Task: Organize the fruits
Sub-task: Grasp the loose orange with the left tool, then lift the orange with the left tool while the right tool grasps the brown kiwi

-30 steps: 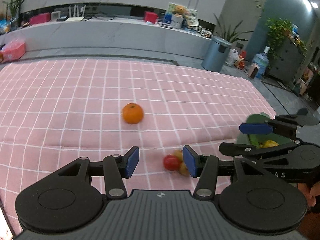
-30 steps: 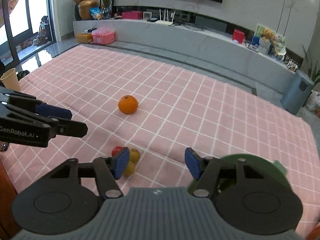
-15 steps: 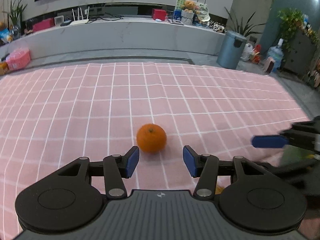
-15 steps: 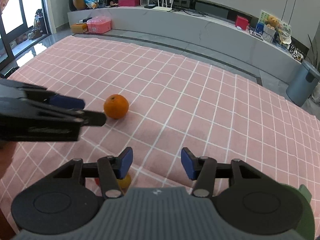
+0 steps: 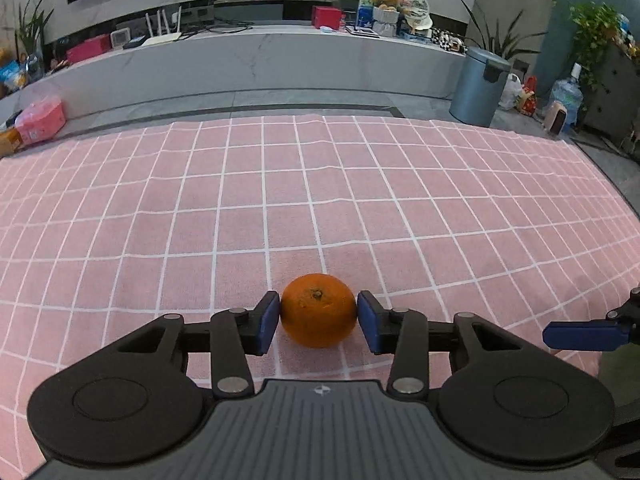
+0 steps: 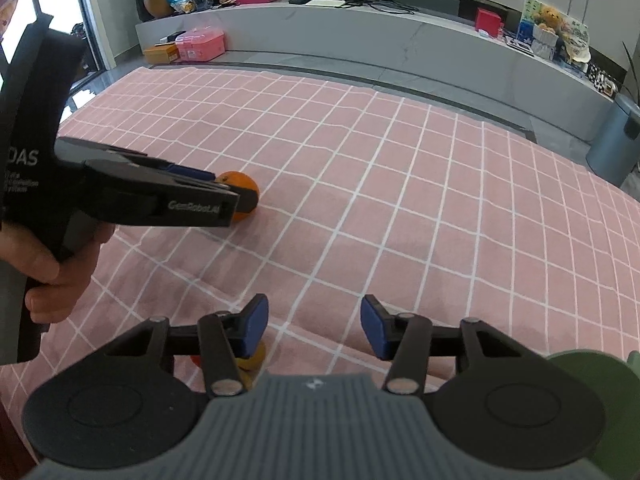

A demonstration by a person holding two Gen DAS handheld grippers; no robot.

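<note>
An orange sits on the pink checked cloth, right between the blue pads of my left gripper. The pads stand at its two sides, touching or nearly touching; the jaws look as wide as before. The right wrist view shows the orange partly hidden behind the left gripper's fingers. My right gripper is open and empty, hovering above the cloth. A few small fruits, orange-yellow and red, lie under its left finger. A green plate shows at the lower right.
The right gripper's blue fingertip shows at the right edge of the left wrist view. Beyond the cloth are a grey floor, a long low shelf, a grey bin and a pink box.
My left gripper has moved forward to the orange, which now sits between its pads. The right gripper has moved forward a little and stays open; the small fruits now lie under it.
</note>
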